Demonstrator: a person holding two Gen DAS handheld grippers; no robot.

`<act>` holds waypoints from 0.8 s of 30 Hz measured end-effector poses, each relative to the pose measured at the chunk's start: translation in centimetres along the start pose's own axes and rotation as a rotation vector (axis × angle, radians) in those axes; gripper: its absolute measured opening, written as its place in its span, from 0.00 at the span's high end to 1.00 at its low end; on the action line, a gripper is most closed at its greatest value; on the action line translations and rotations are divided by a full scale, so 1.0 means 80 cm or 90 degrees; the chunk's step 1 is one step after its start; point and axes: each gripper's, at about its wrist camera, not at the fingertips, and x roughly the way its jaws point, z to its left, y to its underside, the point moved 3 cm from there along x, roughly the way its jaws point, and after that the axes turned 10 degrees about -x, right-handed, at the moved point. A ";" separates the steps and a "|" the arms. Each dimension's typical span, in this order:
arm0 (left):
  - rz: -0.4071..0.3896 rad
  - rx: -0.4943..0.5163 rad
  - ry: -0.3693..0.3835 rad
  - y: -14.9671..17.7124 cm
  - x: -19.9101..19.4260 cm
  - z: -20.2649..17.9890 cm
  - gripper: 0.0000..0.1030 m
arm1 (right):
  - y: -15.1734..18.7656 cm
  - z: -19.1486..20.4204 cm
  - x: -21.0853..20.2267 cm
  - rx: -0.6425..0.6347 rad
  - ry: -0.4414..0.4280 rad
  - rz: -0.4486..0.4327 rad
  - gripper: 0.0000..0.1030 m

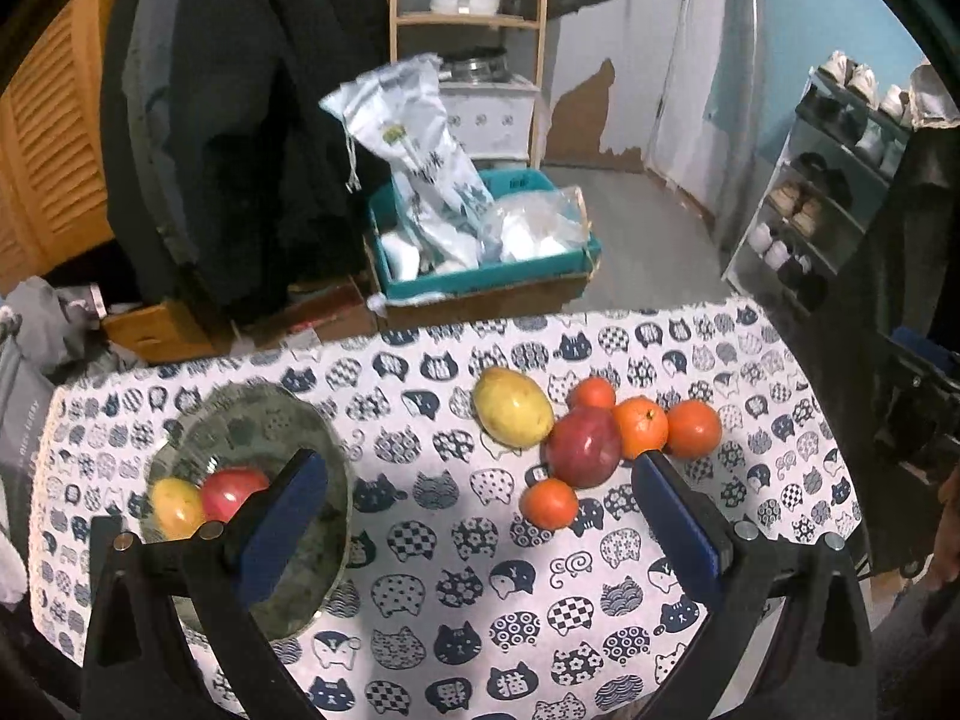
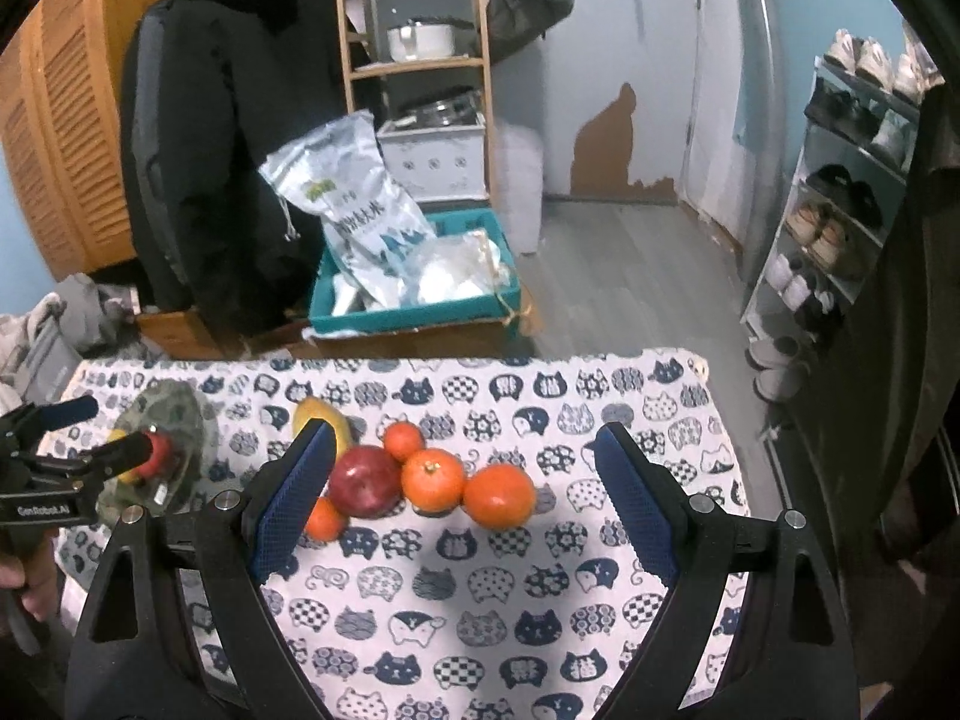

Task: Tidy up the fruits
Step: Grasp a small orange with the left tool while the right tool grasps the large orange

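Cat-print surface (image 1: 456,570) fills both views. Left gripper (image 1: 480,516) wide open, empty; bowl (image 1: 324,540) under its left finger holds a yellow fruit (image 1: 174,507) and a red one (image 1: 231,492). Right gripper (image 2: 465,492) wide open, empty; apple (image 2: 366,480) and oranges (image 2: 498,495) clustered touching between its fingertips, mango (image 2: 315,414) just past the left one.

Indoor light dim, cool. Soft shadow pools on desk (image 2: 480,564) below oranges (image 2: 498,495) and between fingers (image 1: 282,528). Strong fisheye bend; black vignette at corners. Slight motion blur on glass bowl (image 1: 312,420) in left wrist view. Room behind soft, murky.
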 end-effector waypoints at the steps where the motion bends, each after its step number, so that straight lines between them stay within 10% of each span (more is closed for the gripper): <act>1: 0.008 -0.001 -0.001 0.002 0.007 0.000 0.01 | 0.002 -0.001 0.004 -0.002 0.000 0.007 0.15; 24: 0.146 -0.034 -0.023 0.040 0.142 0.000 0.01 | 0.077 -0.018 0.154 0.034 -0.005 0.203 0.15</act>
